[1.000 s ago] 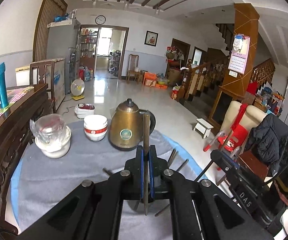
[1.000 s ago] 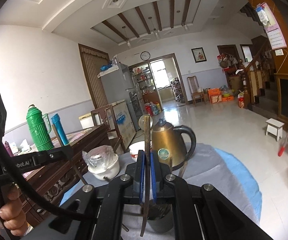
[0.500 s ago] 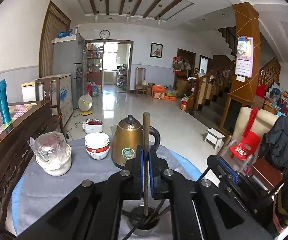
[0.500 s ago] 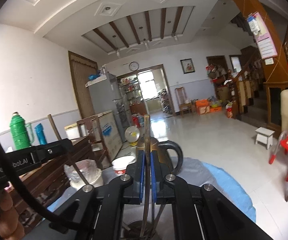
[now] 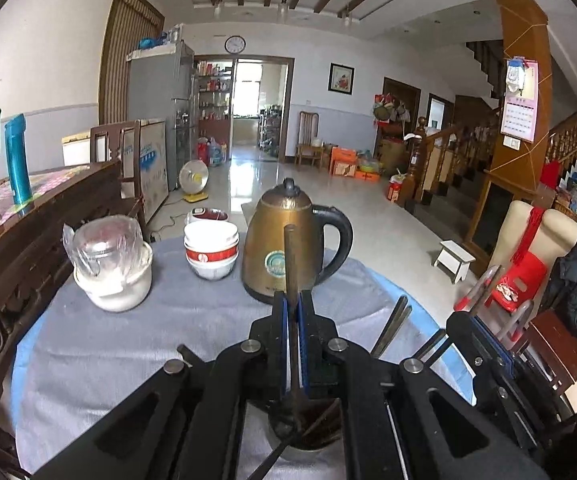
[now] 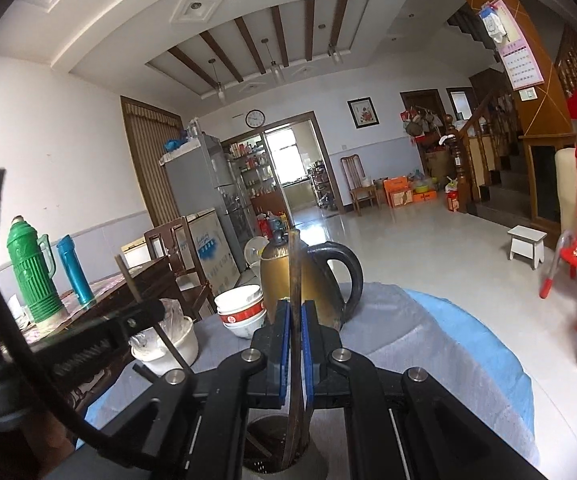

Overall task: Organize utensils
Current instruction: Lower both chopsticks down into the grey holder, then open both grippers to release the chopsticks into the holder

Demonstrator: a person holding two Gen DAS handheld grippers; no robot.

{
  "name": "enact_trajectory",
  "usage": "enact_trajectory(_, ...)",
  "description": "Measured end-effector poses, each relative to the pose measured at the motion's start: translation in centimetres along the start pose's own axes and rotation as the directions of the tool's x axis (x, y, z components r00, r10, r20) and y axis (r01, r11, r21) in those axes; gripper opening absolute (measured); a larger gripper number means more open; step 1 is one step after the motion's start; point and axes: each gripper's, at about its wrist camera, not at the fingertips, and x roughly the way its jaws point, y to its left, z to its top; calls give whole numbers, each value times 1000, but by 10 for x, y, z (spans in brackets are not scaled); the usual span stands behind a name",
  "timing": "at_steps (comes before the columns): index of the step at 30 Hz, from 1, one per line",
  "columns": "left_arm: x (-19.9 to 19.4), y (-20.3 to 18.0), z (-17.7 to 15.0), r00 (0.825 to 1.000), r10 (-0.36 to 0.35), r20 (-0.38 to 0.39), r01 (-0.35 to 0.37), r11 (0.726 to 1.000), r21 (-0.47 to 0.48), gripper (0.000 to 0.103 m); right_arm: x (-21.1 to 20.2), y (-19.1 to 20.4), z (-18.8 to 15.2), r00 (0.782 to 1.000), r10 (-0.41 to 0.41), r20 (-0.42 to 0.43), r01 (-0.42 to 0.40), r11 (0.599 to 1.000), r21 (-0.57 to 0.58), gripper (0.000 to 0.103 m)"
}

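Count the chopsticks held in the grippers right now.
2. One chopstick stands upright, clamped in the left gripper; the other chopstick stands clamped in the right gripper. Both lower ends reach into the utensil holder. More sticks in the holder are partly hidden.

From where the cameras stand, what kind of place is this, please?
Most likely the main hall of a family home: a cloth-covered table with a brass kettle and stacked bowls, a wooden staircase, and a refrigerator.

On the counter (image 5: 176, 320), the kettle (image 5: 284, 248) stood at the far edge, the stacked bowls (image 5: 211, 249) just to its left, the covered pot (image 5: 114, 276) near the left edge, and the utensil holder (image 5: 308, 436) at the near edge.
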Motion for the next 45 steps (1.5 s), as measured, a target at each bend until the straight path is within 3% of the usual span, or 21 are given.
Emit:
enact_trajectory(31, -3, 17, -24, 998, 18, -53, -17, 1000, 13, 7, -1, 17, -21, 997, 13, -82, -17, 999, -45, 6)
enact_trajectory(45, -14, 24, -29, 998, 13, -55, -10, 998, 66, 10, 1, 23, -23, 995, 33, -93, -38, 998, -53, 6)
